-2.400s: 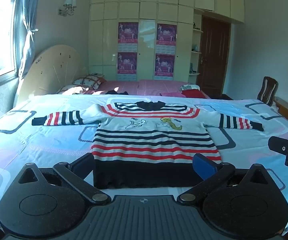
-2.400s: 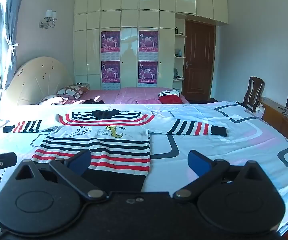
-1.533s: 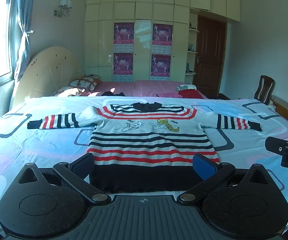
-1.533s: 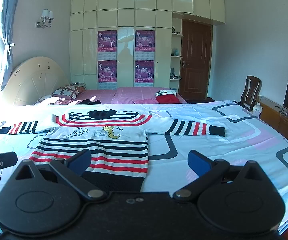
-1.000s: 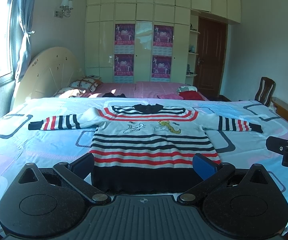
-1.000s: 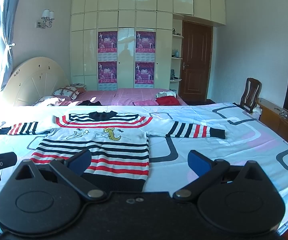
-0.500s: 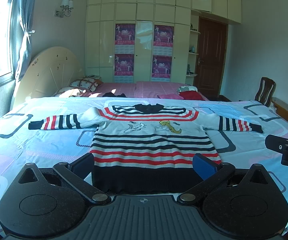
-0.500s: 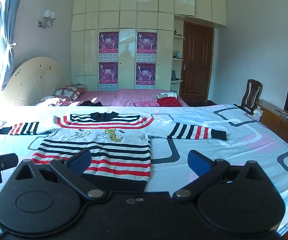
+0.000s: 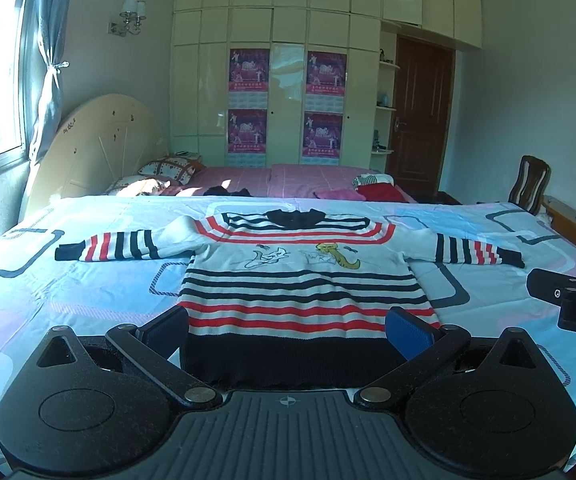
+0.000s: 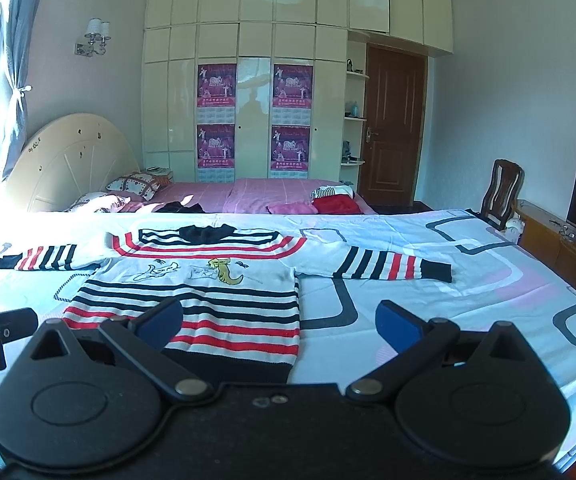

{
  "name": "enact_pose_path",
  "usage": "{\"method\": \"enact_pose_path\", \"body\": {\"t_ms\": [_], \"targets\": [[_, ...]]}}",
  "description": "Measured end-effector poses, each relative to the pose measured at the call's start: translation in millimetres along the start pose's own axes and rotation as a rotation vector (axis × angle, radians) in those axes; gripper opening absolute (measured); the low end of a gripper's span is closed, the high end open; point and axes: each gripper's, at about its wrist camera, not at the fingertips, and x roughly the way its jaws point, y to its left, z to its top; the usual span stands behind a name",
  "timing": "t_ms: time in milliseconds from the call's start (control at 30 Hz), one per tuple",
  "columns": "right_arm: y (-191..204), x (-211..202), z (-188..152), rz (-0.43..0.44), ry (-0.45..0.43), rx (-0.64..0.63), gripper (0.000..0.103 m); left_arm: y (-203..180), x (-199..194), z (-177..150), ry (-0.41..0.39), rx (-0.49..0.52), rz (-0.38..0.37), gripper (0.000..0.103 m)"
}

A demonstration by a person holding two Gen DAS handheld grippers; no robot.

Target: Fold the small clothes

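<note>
Striped red, white and black knit sweater (image 9: 304,280) was laid flat, sleeves spread out, on the light blue patterned bedsheet (image 9: 88,292) — front side up. Left gripper (image 9: 286,326) and right gripper (image 10: 280,320) were both held wide open near the hem — nothing was gripped.

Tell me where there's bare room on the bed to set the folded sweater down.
Bare sheet lies right of the sweater, below its right sleeve. Another patch sits left of the body, under the left sleeve. The pink bed behind is crowded with pillows and a clothes pile.
</note>
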Motion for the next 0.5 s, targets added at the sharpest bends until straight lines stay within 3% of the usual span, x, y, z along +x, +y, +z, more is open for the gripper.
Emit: {"method": "enact_pose_path", "body": {"t_ms": [500], "targets": [[1.4, -1.9, 1.1, 0.012, -0.001, -0.011, 0.103, 2.5, -3.3, -1.4, -0.004, -0.010, 0.017, 0.103]]}}
